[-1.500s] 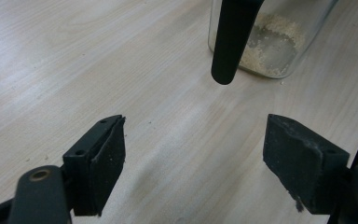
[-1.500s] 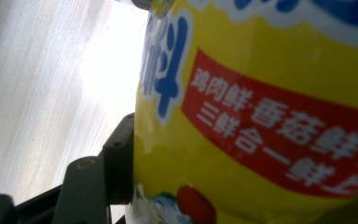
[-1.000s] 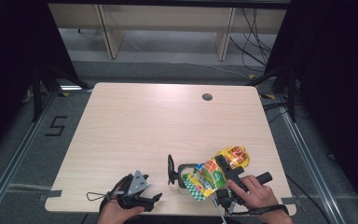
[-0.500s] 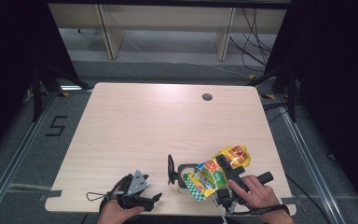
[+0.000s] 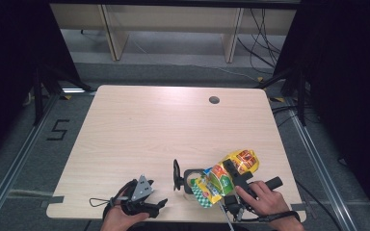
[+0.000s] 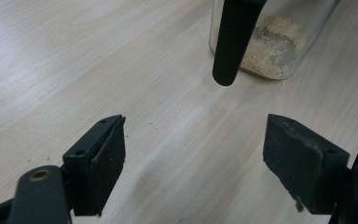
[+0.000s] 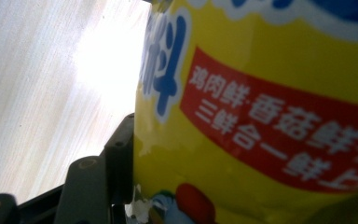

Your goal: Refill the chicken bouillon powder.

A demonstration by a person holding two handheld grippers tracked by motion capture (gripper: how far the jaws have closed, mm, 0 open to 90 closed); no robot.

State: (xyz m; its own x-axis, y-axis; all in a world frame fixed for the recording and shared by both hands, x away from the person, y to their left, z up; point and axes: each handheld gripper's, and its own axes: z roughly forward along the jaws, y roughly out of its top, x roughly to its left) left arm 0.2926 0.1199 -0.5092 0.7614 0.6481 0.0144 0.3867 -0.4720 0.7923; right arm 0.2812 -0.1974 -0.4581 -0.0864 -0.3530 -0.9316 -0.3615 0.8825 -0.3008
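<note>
Near the front edge of the pale wooden table (image 5: 139, 130), the right gripper (image 5: 234, 174) clamped a crinkled yellow foil bag (image 5: 224, 176), tilted over a clear glass jar (image 6: 279, 39) holding beige granules. The left gripper (image 6: 200, 170) rested empty, jaws spread, near the front-left corner.

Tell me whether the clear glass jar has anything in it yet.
Partly filled. The clear glass jar holds a thin layer of pale granules across its bottom, seen in the left gripper view. The yellow printed packet lies tilted over its mouth, held by the right claw.
</note>
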